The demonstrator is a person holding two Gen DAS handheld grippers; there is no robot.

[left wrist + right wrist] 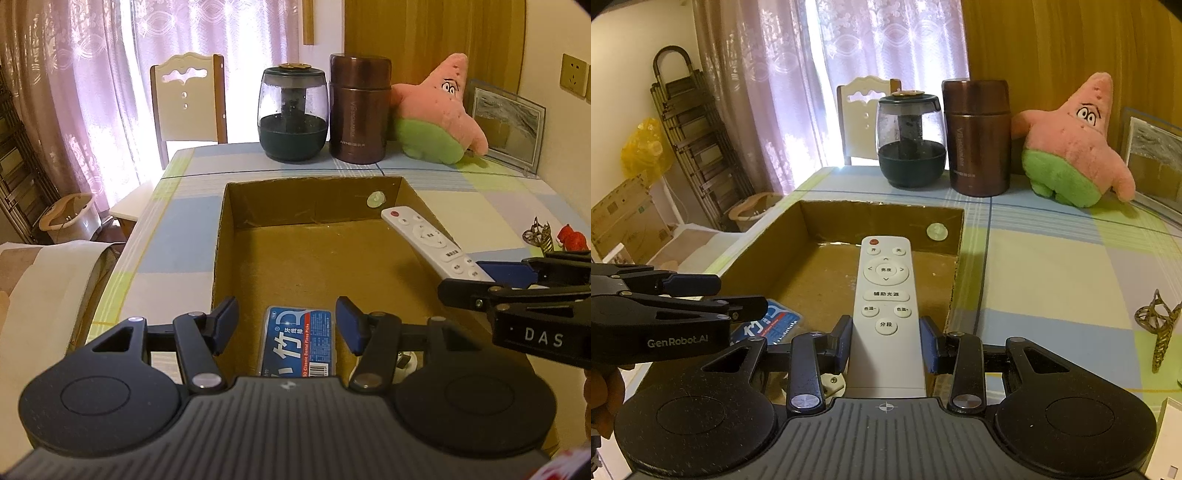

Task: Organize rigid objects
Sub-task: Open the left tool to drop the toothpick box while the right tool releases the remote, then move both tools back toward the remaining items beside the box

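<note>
An open cardboard box [295, 206] [879, 221] sits on the checked tablecloth. A blue floss-pick case [299, 339] [775, 325] lies flat on its floor near the front. My left gripper [287, 325] [738, 295] hovers over the case, open, with its blue pads on either side and not pressing on it. My right gripper [886, 343] [476, 280] is shut on the lower end of a white remote control [886, 295] [432, 240]. The remote sticks out forward over the box's right side.
At the table's far edge stand a dark glass jar [293, 114], a brown thermos [360, 110], a pink star plush [439, 110] and a framed picture [506, 125]. A gold hair clip [1156, 325] lies right of the box. A chair [188, 99] stands behind the table.
</note>
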